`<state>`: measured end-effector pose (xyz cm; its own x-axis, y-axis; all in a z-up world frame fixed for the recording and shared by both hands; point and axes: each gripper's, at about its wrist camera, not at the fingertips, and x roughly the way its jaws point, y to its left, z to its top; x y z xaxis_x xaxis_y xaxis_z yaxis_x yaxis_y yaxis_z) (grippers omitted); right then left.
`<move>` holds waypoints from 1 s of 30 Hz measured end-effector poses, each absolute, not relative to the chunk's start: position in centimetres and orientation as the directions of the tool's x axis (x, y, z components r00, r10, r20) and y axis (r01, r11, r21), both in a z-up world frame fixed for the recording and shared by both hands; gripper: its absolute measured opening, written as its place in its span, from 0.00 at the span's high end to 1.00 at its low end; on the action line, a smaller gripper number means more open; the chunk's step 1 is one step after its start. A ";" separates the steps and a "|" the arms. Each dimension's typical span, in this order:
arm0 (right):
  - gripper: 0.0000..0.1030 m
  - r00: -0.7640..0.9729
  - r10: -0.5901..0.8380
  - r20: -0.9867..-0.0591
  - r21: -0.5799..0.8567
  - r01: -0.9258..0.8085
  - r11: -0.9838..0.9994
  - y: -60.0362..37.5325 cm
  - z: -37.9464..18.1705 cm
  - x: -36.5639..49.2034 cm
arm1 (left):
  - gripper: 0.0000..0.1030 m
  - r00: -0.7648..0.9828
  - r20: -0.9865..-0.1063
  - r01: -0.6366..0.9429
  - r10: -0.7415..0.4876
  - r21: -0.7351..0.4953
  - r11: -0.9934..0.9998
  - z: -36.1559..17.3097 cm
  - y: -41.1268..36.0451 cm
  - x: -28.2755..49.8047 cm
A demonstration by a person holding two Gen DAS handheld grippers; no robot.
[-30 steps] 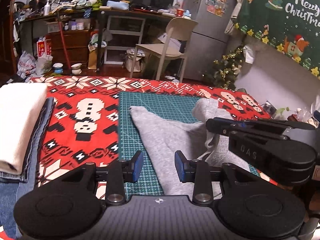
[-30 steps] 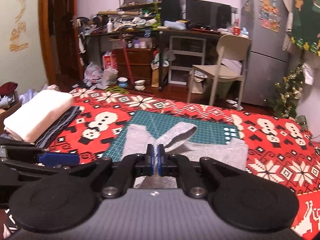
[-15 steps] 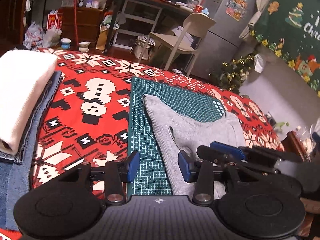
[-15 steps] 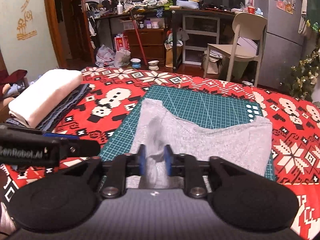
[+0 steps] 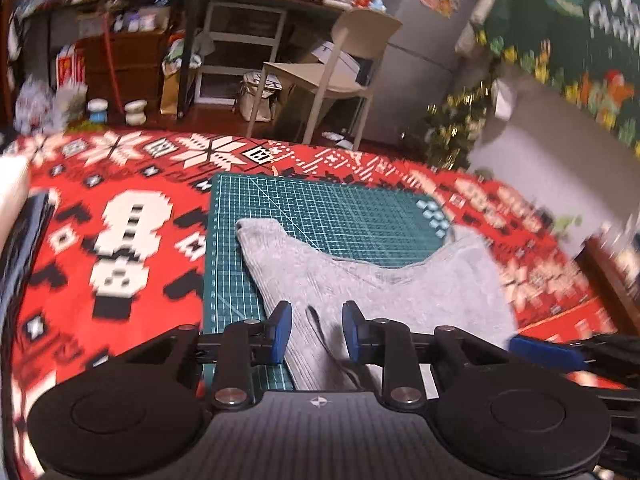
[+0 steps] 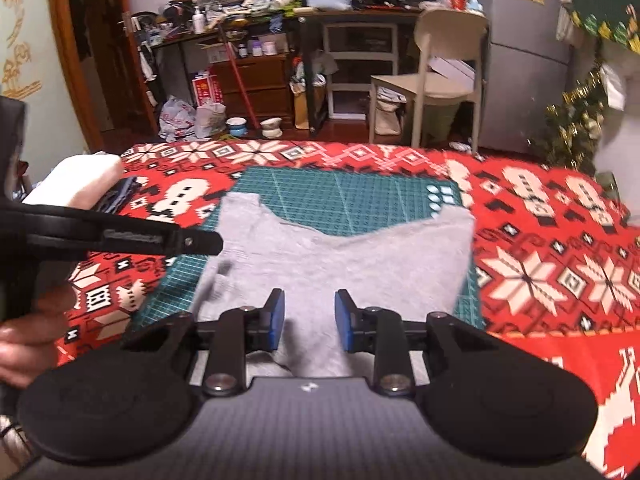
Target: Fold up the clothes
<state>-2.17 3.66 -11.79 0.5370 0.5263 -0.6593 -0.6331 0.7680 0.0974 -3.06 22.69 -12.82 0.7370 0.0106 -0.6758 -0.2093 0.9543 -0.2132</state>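
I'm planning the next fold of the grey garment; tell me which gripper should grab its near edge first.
Left, probably. The left gripper has a raised ridge of the grey garment between its closing jaws. The right gripper is opening over flat cloth, with nothing raised to pinch.

Cluttered home room: desk (image 6: 360, 16), chair (image 6: 432, 76), fridge (image 6: 528, 20).

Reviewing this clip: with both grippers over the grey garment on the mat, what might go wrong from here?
1. The left gripper is closing over a ridge of the grey garment; it may pinch one layer only.
2. The right gripper is opening above flat cloth, so a grab could bunch it.
3. The garment's right edge overhangs the cutting mat, skewing the fold.
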 end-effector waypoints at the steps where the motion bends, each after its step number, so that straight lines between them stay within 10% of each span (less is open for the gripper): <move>1: 0.71 0.538 0.522 -0.662 0.098 -0.628 0.772 3.4 -11.9 -2.1 | 0.74 0.730 -0.684 -0.200 0.019 -0.186 0.962 -13.1 22.4 -2.6; 5: 0.71 0.544 0.506 -0.670 0.089 -0.617 0.782 3.0 -12.3 -1.9 | 0.78 0.709 -0.703 -0.184 0.053 -0.112 0.976 -13.7 21.4 -1.9; 7: 0.71 0.548 0.498 -0.671 0.082 -0.614 0.785 3.2 -12.5 -1.8 | 0.99 0.718 -0.690 -0.184 0.089 -0.064 0.981 -13.6 20.7 -2.0; 16: 0.69 0.549 0.500 -0.670 0.107 -0.594 0.797 3.3 -12.9 -0.5 | 0.98 0.794 -0.586 -0.200 0.164 0.005 0.980 -11.4 20.1 -2.5; 30: 0.67 0.526 0.520 -0.673 0.117 -0.619 0.777 2.4 -12.7 -1.4 | 0.91 0.740 -0.657 -0.260 0.144 -0.082 0.962 -12.0 22.8 -3.3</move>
